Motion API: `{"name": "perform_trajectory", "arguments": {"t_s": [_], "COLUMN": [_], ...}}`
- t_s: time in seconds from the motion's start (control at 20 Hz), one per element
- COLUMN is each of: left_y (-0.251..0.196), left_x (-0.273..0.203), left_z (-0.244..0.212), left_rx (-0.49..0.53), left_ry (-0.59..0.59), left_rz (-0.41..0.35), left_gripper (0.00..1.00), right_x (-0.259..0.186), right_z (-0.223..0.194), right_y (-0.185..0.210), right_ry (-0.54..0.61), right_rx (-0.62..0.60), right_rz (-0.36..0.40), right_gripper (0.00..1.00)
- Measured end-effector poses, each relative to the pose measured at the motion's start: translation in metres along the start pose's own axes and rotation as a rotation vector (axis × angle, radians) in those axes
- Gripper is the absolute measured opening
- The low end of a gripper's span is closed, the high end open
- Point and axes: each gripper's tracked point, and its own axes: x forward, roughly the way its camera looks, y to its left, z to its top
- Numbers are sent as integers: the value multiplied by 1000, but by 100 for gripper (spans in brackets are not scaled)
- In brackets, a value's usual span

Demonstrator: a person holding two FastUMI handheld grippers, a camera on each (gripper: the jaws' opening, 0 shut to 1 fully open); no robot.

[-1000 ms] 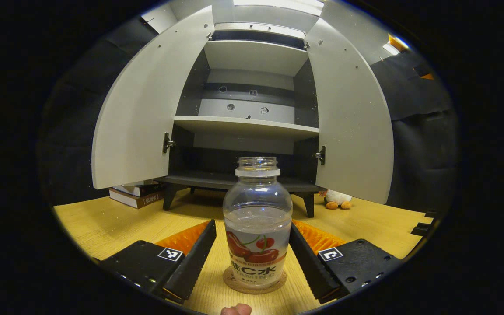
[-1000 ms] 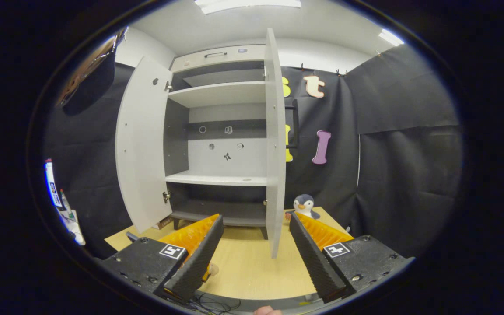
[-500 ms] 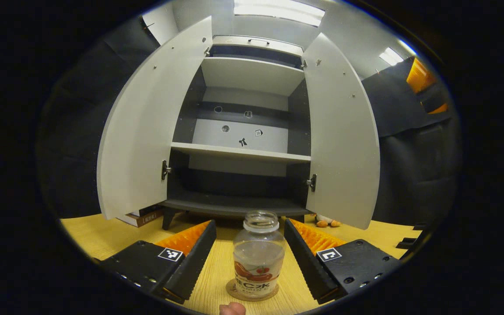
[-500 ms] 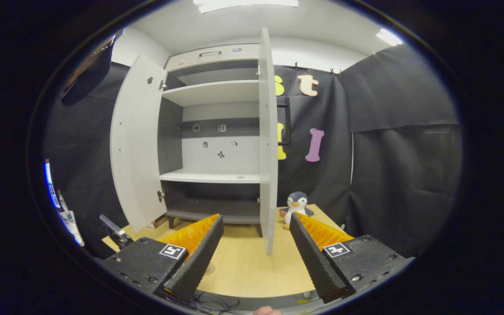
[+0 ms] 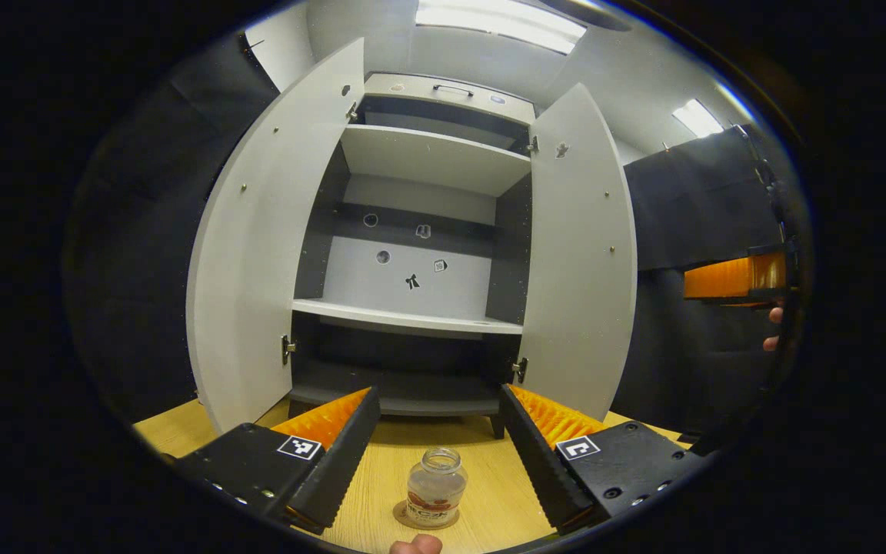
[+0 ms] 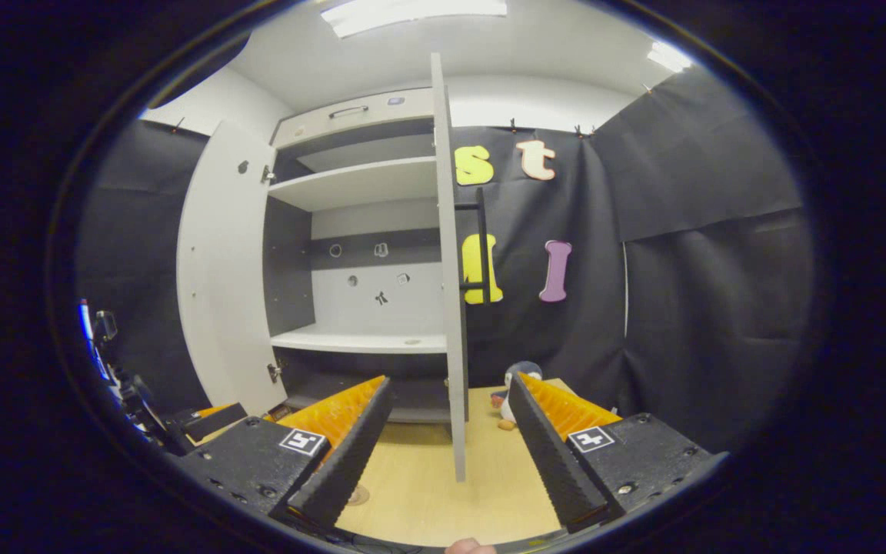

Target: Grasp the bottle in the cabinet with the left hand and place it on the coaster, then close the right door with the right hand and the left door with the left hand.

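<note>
Left gripper view: your left gripper (image 5: 434, 431) hangs above the wooden table (image 5: 501, 492), jaws spread wide, nothing between the fingers. The bottle (image 5: 433, 489) stands upright on the round coaster (image 5: 401, 516), low in the gap between your fingers and clear of both. It is uncapped, with liquid in it and a fruit label. Past it the cabinet (image 5: 420, 254) stands on the table with both doors swung open: left door (image 5: 247, 254) and right door (image 5: 581, 254) both angled out toward you. The shelves look bare; small marks sit on the back panel. Far right, your right gripper (image 5: 735, 278) shows at the edge, with fingertips of the hand (image 5: 774, 327) that holds it. A fingertip of your own hand peeks in at the bottom edge.

Right gripper view: your right gripper (image 6: 447, 435) is also spread wide and holds nothing. The right door (image 6: 451, 292) shows edge-on, straight ahead between your fingers and apart from both, its dark handle (image 6: 481, 238) on the outer face. The left door (image 6: 216, 269) stands open beyond. A toy penguin (image 6: 516, 381) sits on the table just beside the door's lower edge. Your left gripper (image 6: 204, 419) shows low at the left.
</note>
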Motion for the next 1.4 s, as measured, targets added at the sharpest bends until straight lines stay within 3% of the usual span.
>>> {"name": "perform_trajectory", "arguments": {"t_s": [0.2, 0.45, 0.55, 0.6, 0.65, 0.75, 0.8, 0.9, 0.95, 1.0, 1.05, 1.15, 1.25, 1.4], "left_y": [18, 20, 19, 21, 22, 20, 19, 21, 22, 23, 25, 26, 28, 26], "left_x": [2, 0, -4, -6, -8, -11, -12, -14, -15, -17, -19, -21, -21, -19], "left_z": [20, 27, 22, 24, 26, 31, 33, 36, 37, 38, 39, 42, 40, 32], "left_rx": [4, 39, 45, 50, 54, 54, 55, 64, 67, 68, 67, 64, 64, 83], "left_ry": [-11, 15, 53, 49, 37, 22, 13, 3, 1, -5, -8, -12, -10, -6], "left_rz": [149, 140, 128, 131, 131, 129, 122, 122, 123, 126, 127, 126, 122, 109], "left_gripper": [95, 95, 95, 90, 95, 95, 95, 90, 95, 90, 95, 90, 95, 95], "right_x": [33, 68, 87, 94, 100, 110, 114, 115, 113, 112, 110, 107, 106, 108], "right_z": [46, 96, 110, 117, 121, 116, 111, 113, 110, 111, 108, 108, 109, 102], "right_y": [-48, -86, -92, -91, -92, -91, -87, -83, -80, -76, -74, -70, -59, -27], "right_ry": [-14, -82, -116, -134, -144, -135, -126, -141, -136, -138, -130, -127, -132, -109], "right_rx": [-17, -46, -60, -62, -62, -66, -56, -35, -29, -21, -24, -62, -98, -110], "right_rz": [-24, -137, -161, -153, -159, -168, -166, -169, -159, -152, -151, -167, -176, -114], "right_gripper": [100, 96, 99, 99, 100, 96, 100, 92, 96, 96, 91, 96, 95, 95]}}
